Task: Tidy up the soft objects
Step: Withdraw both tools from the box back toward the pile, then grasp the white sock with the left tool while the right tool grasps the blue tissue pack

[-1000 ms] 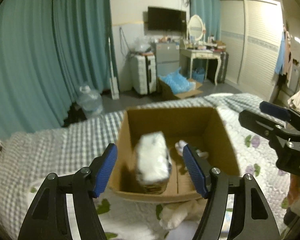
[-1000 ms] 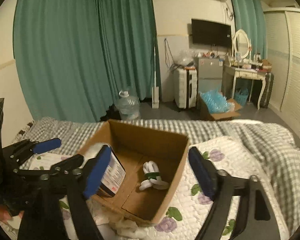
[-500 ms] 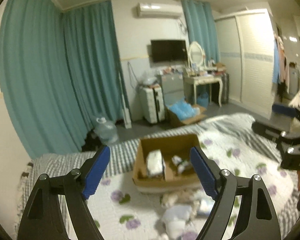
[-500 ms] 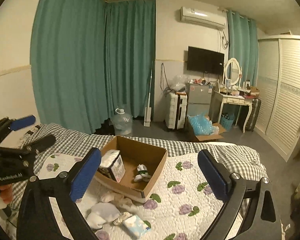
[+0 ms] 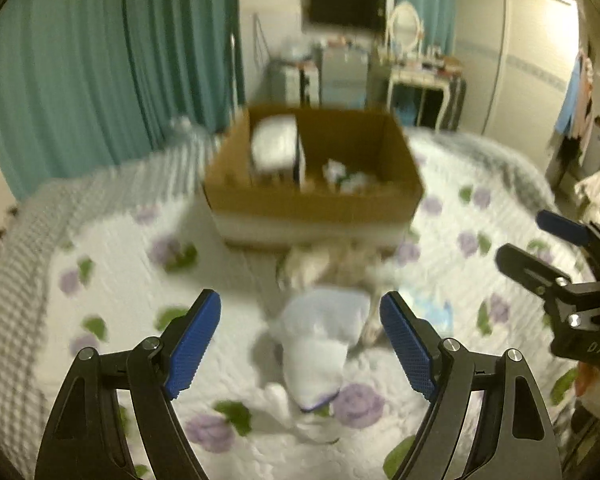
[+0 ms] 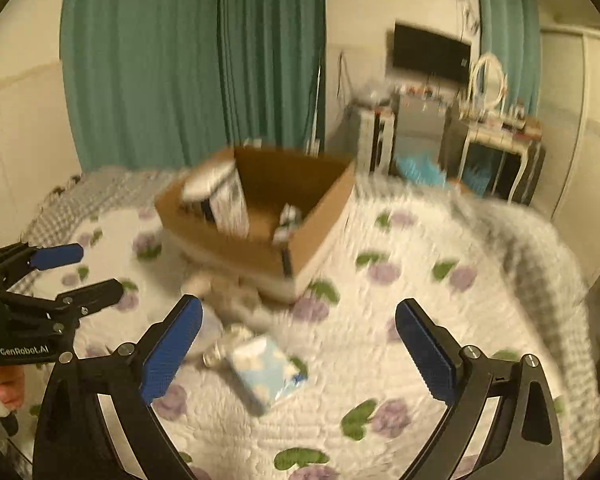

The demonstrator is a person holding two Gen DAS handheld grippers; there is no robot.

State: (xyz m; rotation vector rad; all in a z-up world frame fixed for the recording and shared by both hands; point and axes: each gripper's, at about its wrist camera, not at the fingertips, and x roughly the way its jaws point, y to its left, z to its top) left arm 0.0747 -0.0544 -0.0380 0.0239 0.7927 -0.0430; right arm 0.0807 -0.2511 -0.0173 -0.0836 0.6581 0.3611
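An open cardboard box (image 5: 312, 200) sits on the flowered bed quilt; it also shows in the right wrist view (image 6: 316, 240). Inside stand a white tissue pack (image 5: 274, 146) and a small rolled white cloth (image 5: 346, 176). In front of the box lie a cream plush pile (image 5: 332, 264), a white folded cloth (image 5: 320, 336) and a pale blue tissue packet (image 6: 266, 372). My left gripper (image 5: 300, 340) is open and empty, just above the white cloth. My right gripper (image 6: 298, 344) is open and empty, over the blue packet.
The quilt (image 6: 440, 320) spreads right of the box, with a checked blanket (image 5: 8, 280) along the left edge. Teal curtains (image 6: 180, 60), a suitcase, a dressing table (image 6: 496, 148) and a wardrobe stand beyond the bed.
Both grippers rose well back from the box, then dropped toward the loose items in front of it. Both stayed open and empty.
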